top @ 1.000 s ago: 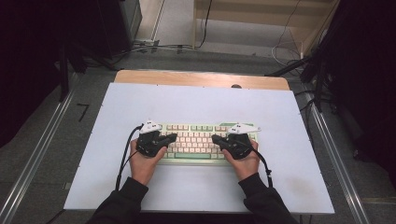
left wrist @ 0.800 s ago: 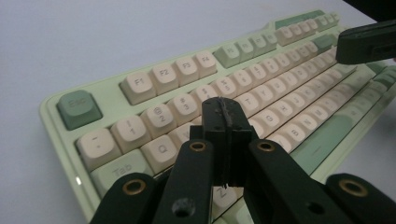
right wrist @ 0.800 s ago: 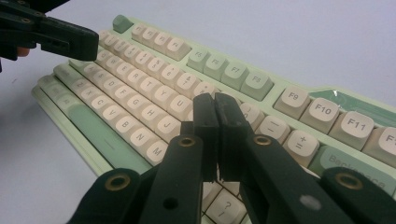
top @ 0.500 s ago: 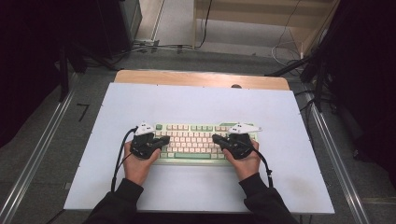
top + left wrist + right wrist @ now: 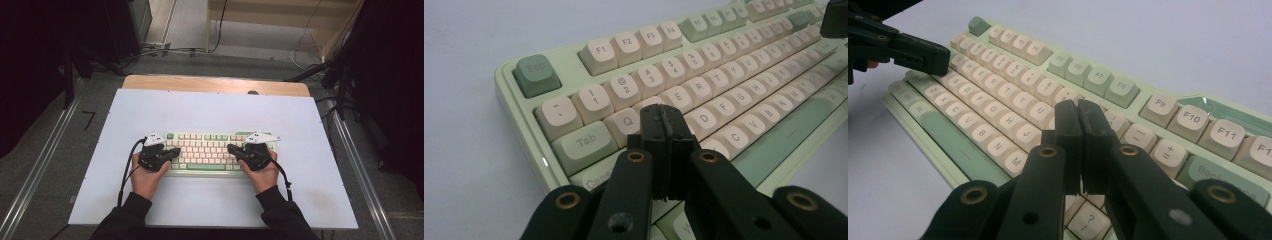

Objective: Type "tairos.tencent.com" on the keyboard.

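A pale green keyboard (image 5: 210,145) with cream and green keys lies across the middle of the white tabletop. My left gripper (image 5: 177,151) is over the keyboard's left end, its tips pointing right. In the left gripper view its jaws (image 5: 663,117) are pressed together with nothing between them, hovering above the keys near Q and Tab; whether they touch a key I cannot tell. My right gripper (image 5: 231,148) sits over the right half, pointing left. Its jaws (image 5: 1080,114) are also closed and empty, above the keys right of the letter block.
The white board (image 5: 215,110) lies on a wooden tabletop (image 5: 215,84) whose far edge shows. Metal rails (image 5: 45,165) run along both sides. Cables (image 5: 165,50) lie on the floor beyond. The left gripper's tip (image 5: 923,52) appears at the top left of the right gripper view.
The left hand and its gripper have slid a little to the left along the keyboard. The right hand has stayed where it was.
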`<state>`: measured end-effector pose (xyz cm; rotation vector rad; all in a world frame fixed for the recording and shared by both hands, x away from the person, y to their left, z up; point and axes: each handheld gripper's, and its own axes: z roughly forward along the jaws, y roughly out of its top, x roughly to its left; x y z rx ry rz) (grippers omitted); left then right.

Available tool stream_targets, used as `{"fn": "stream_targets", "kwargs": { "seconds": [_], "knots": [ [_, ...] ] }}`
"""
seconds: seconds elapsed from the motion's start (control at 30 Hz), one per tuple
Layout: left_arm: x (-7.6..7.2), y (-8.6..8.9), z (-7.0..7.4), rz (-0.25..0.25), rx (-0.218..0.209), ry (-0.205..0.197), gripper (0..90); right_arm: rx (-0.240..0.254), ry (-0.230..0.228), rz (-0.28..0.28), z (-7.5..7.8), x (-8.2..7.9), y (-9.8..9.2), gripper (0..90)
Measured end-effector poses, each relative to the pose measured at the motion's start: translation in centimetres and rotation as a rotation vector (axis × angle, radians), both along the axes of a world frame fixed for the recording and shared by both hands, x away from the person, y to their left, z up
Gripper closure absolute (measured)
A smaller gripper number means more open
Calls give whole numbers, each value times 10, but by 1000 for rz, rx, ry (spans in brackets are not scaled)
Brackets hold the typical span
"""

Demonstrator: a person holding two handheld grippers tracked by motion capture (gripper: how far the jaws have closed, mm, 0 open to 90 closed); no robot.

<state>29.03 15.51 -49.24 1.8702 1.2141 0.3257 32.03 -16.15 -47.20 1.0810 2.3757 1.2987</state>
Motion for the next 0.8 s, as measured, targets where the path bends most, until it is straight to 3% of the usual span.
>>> {"fn": "stream_targets", "kwargs": {
  "seconds": [0.27,0.4,0.53,0.8],
  "knots": [
    [1,-2,-2,-6,11,12,900,0,-1,-2,0,0,-1,860],
    [-1,-2,0,-8,-17,-9,900,-1,-6,3,0,0,0,860],
    [-5,-3,4,-6,-43,-58,900,-5,0,1,0,0,0,860],
    [-6,-4,4,0,-61,-65,900,-5,-1,4,-1,0,2,862]
  ]
}}
